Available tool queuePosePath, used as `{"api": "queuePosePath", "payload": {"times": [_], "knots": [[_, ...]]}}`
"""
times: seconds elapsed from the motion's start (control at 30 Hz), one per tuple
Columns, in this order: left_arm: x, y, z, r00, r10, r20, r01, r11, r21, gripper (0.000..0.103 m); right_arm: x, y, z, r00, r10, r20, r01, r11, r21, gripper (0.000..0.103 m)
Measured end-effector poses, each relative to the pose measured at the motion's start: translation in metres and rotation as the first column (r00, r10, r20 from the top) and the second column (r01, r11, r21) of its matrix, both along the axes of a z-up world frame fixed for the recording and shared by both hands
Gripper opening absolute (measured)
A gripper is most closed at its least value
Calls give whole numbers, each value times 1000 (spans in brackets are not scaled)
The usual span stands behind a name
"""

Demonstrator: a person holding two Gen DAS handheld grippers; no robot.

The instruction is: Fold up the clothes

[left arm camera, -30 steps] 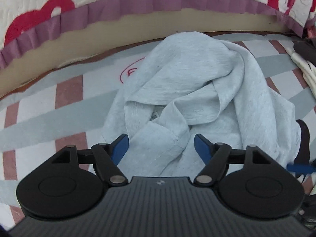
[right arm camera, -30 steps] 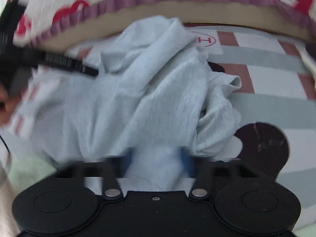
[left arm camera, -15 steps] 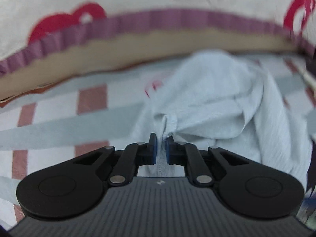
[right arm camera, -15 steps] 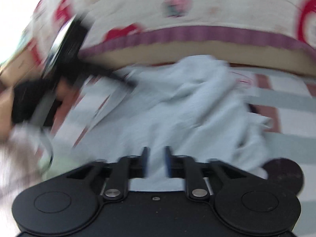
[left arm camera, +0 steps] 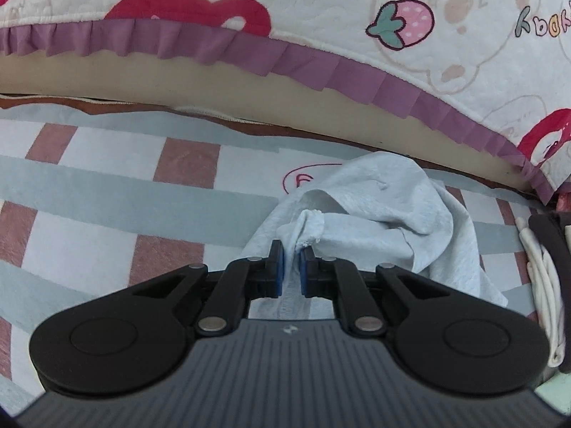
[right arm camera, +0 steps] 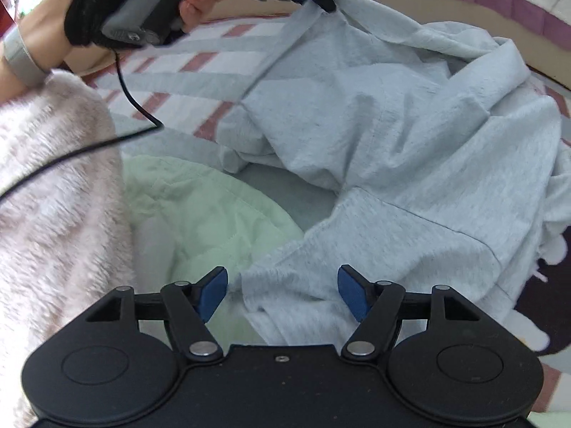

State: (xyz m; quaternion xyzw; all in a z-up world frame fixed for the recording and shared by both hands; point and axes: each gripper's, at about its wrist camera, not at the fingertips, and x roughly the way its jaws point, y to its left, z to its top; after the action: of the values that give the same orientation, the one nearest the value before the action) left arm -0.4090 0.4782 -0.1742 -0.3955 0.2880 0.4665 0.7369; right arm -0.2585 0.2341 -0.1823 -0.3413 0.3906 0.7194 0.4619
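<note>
Since a second ago we have closed our left gripper [left arm camera: 292, 267] on a bunched edge of the pale blue garment [right arm camera: 410, 135] and lifted it, while our right gripper [right arm camera: 282, 292] has spread wide, holding nothing. From the left jaws the cloth trails off rightward onto the checked mat [left arm camera: 107, 214]. A hem lies just ahead of, and between, the right jaws, beside a green cloth [right arm camera: 200, 207] to their left.
</note>
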Motion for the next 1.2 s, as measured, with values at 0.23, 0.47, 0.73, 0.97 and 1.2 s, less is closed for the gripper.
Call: {"api": "queuePosePath", "payload": {"times": [0.23,0.47,0.73,0.97,1.2], "knots": [[-2,3,-2,1000,8,22,-7,1000,-14,9,40,3,38,984,-175,25,169,974,149,17],[5,3,-2,1000,-8,13,8,1000,-20,11,152,17,143,904,-406,135,307,835,456,16],[26,-2,-15,996,-82,-36,79,994,-72,39,256,19,78,773,-633,44,589,742,321,16],[62,-11,-50,935,-233,-267,191,966,-174,85,252,14,87,780,-622,-71,606,722,333,21],[62,-19,-41,927,-213,-308,197,977,-81,4,264,23,76,771,-622,-136,636,736,232,29]]}}
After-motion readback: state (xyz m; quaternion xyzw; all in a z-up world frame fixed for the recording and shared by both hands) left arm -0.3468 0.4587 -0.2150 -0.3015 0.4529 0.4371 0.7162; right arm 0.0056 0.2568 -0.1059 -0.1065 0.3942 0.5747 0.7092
